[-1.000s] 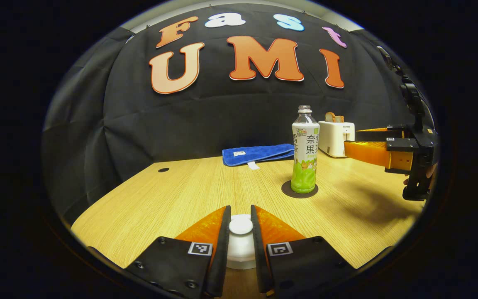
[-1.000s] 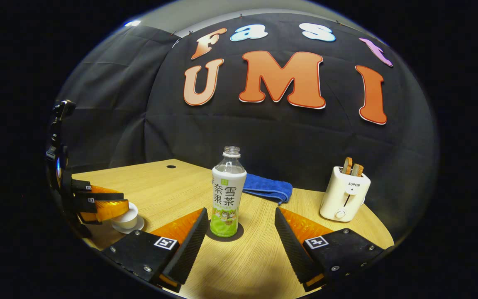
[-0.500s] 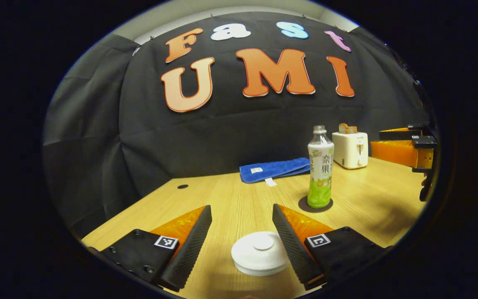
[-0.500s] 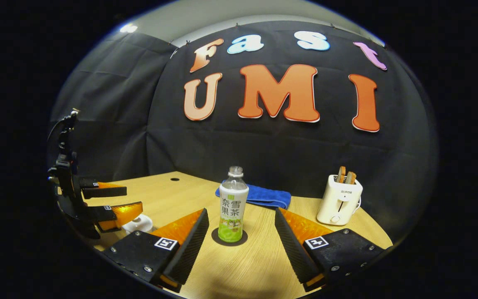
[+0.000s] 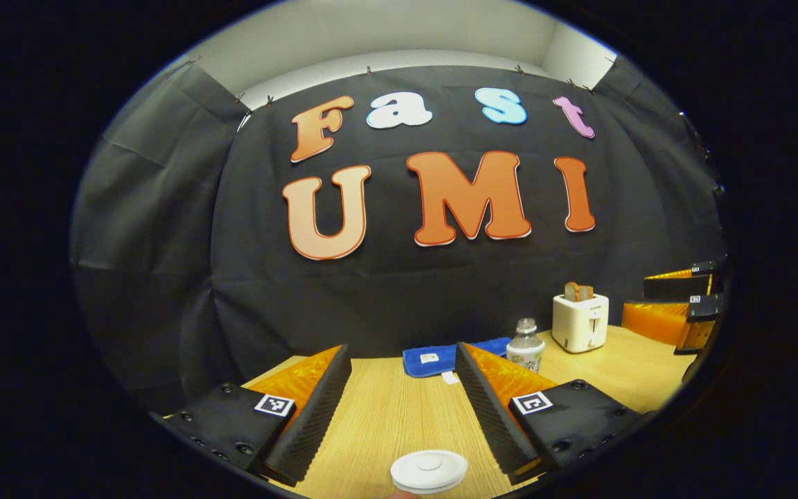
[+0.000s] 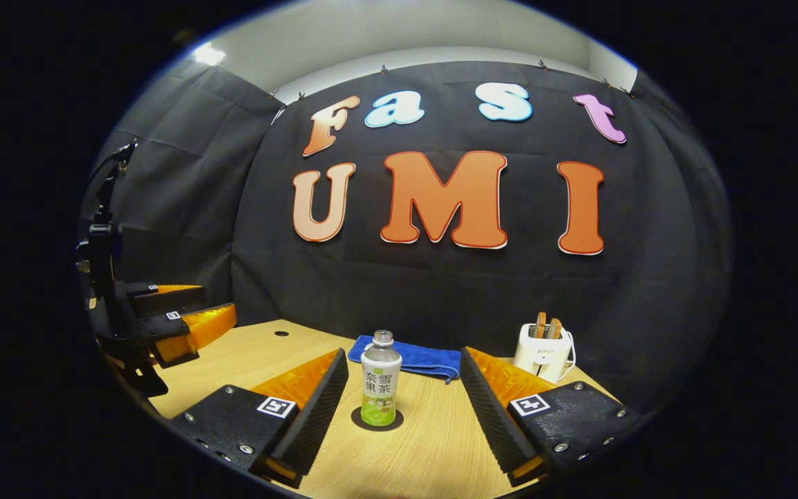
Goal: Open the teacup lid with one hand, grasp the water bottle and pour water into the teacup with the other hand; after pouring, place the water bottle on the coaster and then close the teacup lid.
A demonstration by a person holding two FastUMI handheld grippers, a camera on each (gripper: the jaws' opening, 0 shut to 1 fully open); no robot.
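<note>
The teacup's white lid (image 5: 429,471) with its round knob lies low in the left gripper view, below and between my left gripper's fingers; the cup under it is hidden. My left gripper (image 5: 402,346) is open and holds nothing; it is also at the left of the right gripper view (image 6: 222,305). The water bottle (image 6: 380,378), uncapped with a green and white label, stands upright on a dark round coaster (image 6: 377,419). My right gripper (image 6: 404,351) is open, short of the bottle. The bottle's top (image 5: 525,343) peeks over my left gripper's right finger.
A folded blue towel (image 6: 406,357) lies at the back of the wooden table (image 6: 433,443). A white toaster (image 6: 544,350) with bread slices stands at the back right. A small hole (image 6: 281,333) sits in the table's far left. My right gripper (image 5: 638,299) is at the right edge of the left gripper view.
My left gripper let go of the lid's knob, opened, and drew up and back from the teacup. My right gripper also drew back from the bottle, staying open.
</note>
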